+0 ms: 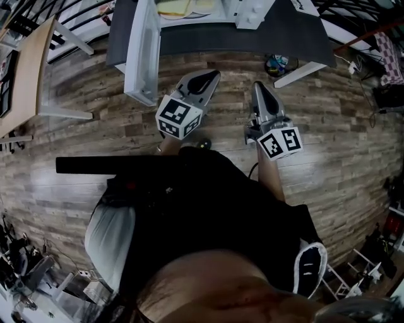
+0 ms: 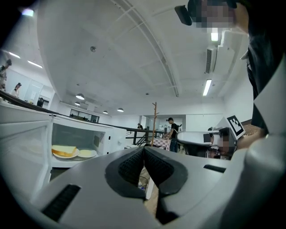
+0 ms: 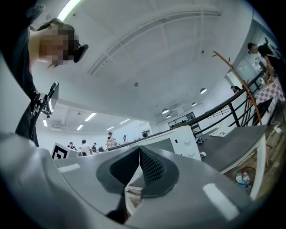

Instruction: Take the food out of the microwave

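The white microwave (image 2: 85,138) stands with its door (image 1: 142,53) swung open toward me. Inside lies a slice of bread on a white plate (image 2: 65,151), with a second small plate of pale food (image 2: 87,153) beside it. From above, the food (image 1: 173,6) shows at the top edge. My left gripper (image 1: 211,77) is shut and empty, held level just right of the open door and short of the dark table (image 1: 252,38). My right gripper (image 1: 259,87) is also shut and empty, side by side with the left. Its view shows the microwave's control side (image 3: 185,138).
A light wooden table (image 1: 25,69) stands at the left. Small items (image 1: 278,63) lie on the wooden floor under the dark table's right end, by a white table leg (image 1: 303,72). A railing (image 3: 232,107), a coat stand (image 2: 154,120) and people are farther back.
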The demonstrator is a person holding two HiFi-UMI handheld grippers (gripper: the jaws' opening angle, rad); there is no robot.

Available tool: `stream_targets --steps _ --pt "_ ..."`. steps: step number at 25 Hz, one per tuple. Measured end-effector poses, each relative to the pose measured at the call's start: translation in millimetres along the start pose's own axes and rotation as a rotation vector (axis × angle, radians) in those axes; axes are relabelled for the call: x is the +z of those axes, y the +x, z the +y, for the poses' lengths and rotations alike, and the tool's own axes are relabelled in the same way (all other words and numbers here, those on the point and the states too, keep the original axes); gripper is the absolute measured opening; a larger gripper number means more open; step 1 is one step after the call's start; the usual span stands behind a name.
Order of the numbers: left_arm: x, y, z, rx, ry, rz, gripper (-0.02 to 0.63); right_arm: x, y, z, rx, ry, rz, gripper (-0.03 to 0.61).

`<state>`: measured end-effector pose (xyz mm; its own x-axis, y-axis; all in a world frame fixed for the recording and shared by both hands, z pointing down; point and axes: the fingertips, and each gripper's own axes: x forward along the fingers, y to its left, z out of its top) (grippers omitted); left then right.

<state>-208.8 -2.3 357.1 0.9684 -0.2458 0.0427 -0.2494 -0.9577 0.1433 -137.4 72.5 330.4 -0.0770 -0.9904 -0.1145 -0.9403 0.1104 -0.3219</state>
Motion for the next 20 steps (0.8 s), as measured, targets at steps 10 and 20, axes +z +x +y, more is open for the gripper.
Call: stream_targets --steps 10,20 --pt "4.8 7.6 34.8 0.04 0.008 -0.004 0.008 -4.2 39.8 -12.0 0.036 0.049 -0.004 0.0" --pt "4.0 21.5 35.5 0.059 0.002 -0.001 0.008 -2.1 47.6 -23.9 0.064 0.049 0.014 0.0"
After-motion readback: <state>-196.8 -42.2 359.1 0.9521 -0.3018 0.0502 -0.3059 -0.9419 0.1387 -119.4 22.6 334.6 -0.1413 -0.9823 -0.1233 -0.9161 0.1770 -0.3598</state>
